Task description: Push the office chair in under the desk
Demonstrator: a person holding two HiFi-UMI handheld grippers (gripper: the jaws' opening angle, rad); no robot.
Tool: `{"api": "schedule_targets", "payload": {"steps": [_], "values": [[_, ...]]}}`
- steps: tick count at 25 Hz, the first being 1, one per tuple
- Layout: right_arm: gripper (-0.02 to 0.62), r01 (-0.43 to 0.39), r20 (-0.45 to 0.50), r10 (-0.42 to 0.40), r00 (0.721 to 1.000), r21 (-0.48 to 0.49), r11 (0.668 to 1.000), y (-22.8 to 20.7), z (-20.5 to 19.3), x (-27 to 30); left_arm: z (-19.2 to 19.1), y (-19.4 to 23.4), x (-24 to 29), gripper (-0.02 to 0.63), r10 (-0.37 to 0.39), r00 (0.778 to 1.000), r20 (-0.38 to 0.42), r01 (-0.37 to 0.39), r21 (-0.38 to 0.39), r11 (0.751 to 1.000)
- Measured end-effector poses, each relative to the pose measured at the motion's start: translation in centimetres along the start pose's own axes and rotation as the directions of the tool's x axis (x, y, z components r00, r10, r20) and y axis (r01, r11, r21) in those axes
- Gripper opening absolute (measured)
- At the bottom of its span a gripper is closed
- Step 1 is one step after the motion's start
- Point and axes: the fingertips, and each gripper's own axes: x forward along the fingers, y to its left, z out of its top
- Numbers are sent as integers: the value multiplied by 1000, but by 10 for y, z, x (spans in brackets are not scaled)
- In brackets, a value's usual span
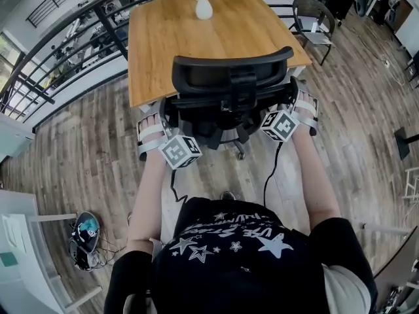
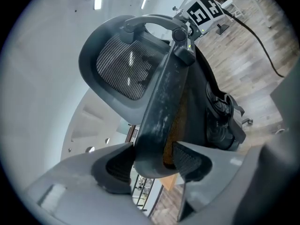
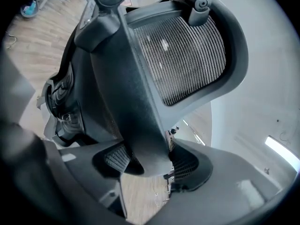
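The black office chair (image 1: 230, 77) stands with its seat at the near edge of the wooden desk (image 1: 163, 44), its mesh back toward me. My left gripper (image 1: 165, 115) is shut on the left side bar of the chair's back frame (image 2: 161, 107), and in the left gripper view the bar sits between both pads (image 2: 187, 159). My right gripper (image 1: 293, 97) is shut on the right side bar (image 3: 126, 93) in the same way, pads (image 3: 115, 157) against it. The mesh headrest (image 3: 183, 55) shows above both grips. The chair's wheels are mostly hidden under the seat.
A white vase with flowers (image 1: 203, 5) stands at the desk's far end. A second dark chair (image 1: 313, 18) sits at the desk's far right corner. A black railing (image 1: 65, 51) runs along the left. A bag with cables (image 1: 85, 237) lies on the wooden floor at the lower left.
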Motion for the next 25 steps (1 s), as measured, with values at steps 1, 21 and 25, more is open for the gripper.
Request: {"api": "schedule_targets", "payload": {"steps": [1,21,25], "values": [[250,-1,4,1,1000,0,1000,-1,1,4,1,1,2,256,1,1000,-1,-1,-1,1000],[253,-17,-48,17,999,-13,1000,-21,19,117,33,27,103,256,-16,1000,10,15,15,1000],[255,-9,-67,8,998,-13,1000,-18,17,122,33,23,106,256,-5,1000,25,4,13,1000]]}}
